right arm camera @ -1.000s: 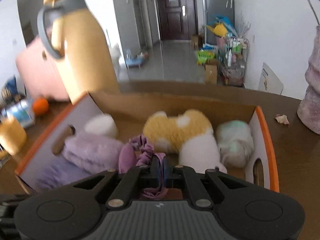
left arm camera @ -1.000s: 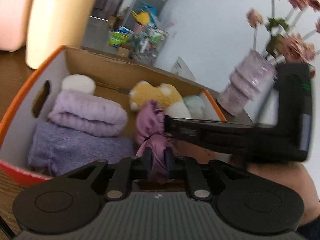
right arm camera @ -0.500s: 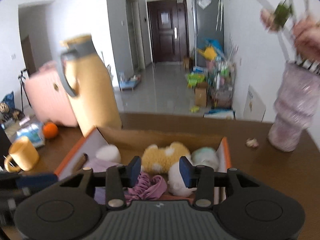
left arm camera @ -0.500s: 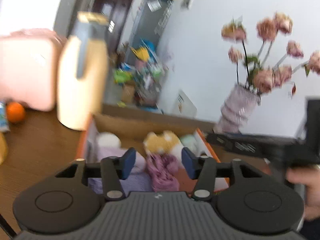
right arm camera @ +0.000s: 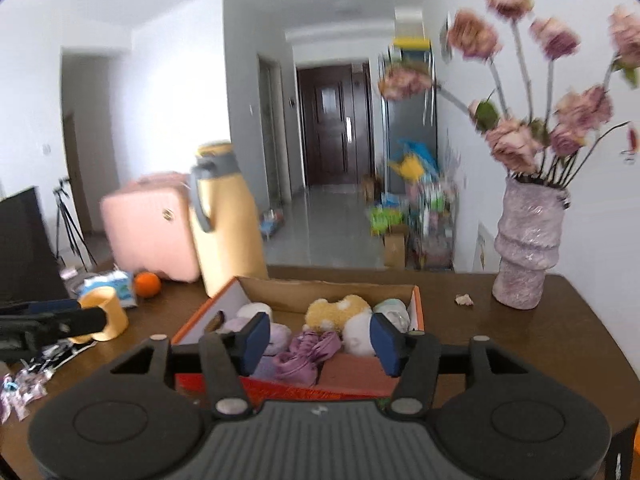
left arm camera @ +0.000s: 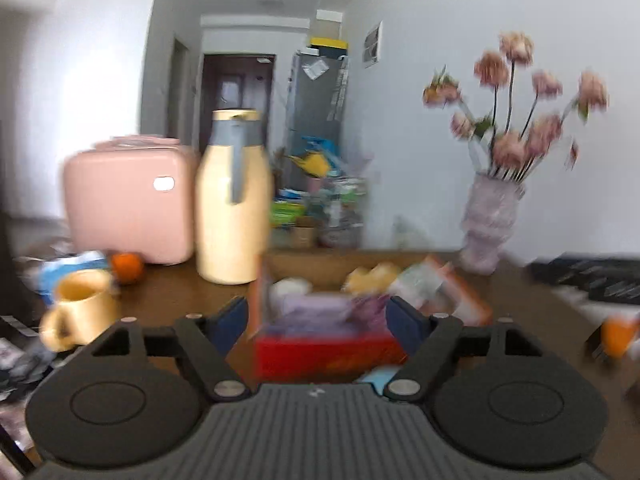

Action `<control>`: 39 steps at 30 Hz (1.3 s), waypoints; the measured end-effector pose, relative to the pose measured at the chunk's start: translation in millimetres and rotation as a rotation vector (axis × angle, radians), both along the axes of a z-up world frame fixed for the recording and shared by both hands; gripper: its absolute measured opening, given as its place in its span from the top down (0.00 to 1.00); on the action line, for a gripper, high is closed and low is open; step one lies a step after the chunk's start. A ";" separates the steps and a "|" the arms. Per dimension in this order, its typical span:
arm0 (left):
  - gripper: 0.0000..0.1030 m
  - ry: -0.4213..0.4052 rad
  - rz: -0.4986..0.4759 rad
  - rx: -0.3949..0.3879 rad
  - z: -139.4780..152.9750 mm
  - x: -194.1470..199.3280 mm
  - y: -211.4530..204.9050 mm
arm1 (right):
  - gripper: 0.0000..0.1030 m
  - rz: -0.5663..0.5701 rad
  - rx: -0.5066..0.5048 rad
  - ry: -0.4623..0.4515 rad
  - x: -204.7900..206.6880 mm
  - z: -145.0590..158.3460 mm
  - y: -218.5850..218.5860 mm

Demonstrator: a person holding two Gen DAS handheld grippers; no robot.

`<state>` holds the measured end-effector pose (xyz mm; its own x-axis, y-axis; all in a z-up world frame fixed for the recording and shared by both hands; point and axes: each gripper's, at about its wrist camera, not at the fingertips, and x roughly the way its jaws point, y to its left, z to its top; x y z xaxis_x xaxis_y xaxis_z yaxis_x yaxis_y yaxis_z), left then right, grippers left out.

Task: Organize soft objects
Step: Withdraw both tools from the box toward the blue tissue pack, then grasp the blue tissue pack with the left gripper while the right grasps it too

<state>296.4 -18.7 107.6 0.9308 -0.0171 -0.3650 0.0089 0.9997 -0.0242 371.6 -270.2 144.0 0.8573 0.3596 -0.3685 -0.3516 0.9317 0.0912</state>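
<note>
soft objects sit inside the cardboard box (right arm camera: 416, 308) on the table (right arm camera: 540, 336): a purple satin cloth (right arm camera: 308, 354) near the front, a yellow plush (right arm camera: 336, 312) behind it, a white plush (right arm camera: 358, 334) beside that, and lilac towels (right arm camera: 276, 338) partly hidden by a blue pad. the right tool (right arm camera: 316, 338) hangs spread wide with nothing between its fingers. the left tool (left arm camera: 316, 322) is likewise spread and holds nothing; its view is smeared, so the box contents there blur together. a flower vase (right arm camera: 524, 248) stands to the right, well apart.
</note>
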 end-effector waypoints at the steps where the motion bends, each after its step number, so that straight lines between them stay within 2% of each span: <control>1: 0.24 -0.008 0.002 0.020 -9.6 -14.5 -0.6 | 0.39 0.000 0.001 -0.030 -19.8 -8.0 -0.6; 6: 0.18 -0.019 -0.018 0.053 -59.3 -99.6 -2.4 | 0.33 0.002 -0.006 -0.137 -121.4 -66.0 1.8; 10: 0.18 0.055 -0.045 0.019 -90.6 -148.3 3.1 | 0.33 0.000 0.046 -0.078 -182.1 -108.1 4.3; 12: 0.18 0.092 -0.056 0.003 -99.7 -161.3 7.9 | 0.33 -0.004 0.093 -0.033 -207.7 -126.6 3.9; 14: 0.18 0.094 -0.070 0.008 -103.3 -169.0 11.3 | 0.33 0.002 0.113 0.007 -225.5 -140.6 7.4; 16: 0.18 0.084 -0.062 0.000 -104.7 -169.5 16.0 | 0.33 0.012 0.088 0.028 -235.2 -146.9 13.9; 19: 0.20 0.099 -0.046 -0.039 -107.2 -162.8 23.6 | 0.33 0.007 0.068 0.011 -241.5 -146.0 21.2; 25: 0.26 0.112 -0.047 -0.076 -107.0 -138.7 33.0 | 0.34 0.016 0.067 0.025 -230.5 -139.4 28.6; 27: 0.34 0.122 -0.053 -0.098 -103.8 -119.8 38.0 | 0.43 0.033 0.089 0.048 -213.2 -137.0 32.7; 28: 0.39 0.130 -0.057 -0.107 -101.9 -107.9 40.4 | 0.48 0.045 0.101 0.064 -202.2 -135.4 35.3; 30: 0.43 0.145 -0.069 -0.127 -99.9 -79.7 45.3 | 0.53 0.069 0.126 0.108 -176.2 -133.4 43.0; 32: 0.54 0.172 -0.071 -0.145 -100.5 -49.8 50.2 | 0.60 0.106 0.150 0.143 -144.1 -132.3 53.6; 36: 0.61 0.240 -0.095 -0.258 -106.1 12.9 64.6 | 0.61 0.153 0.148 0.199 -80.1 -136.1 85.4; 39: 0.67 0.284 -0.097 -0.311 -115.1 42.4 72.9 | 0.67 0.175 0.166 0.257 -34.1 -145.7 106.2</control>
<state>338.8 54.3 -7.5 0.7826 -0.2494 -0.5704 0.0520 0.9392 -0.3393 337.5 -164.1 -1.7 0.6644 0.5659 -0.4882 -0.4503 0.8244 0.3428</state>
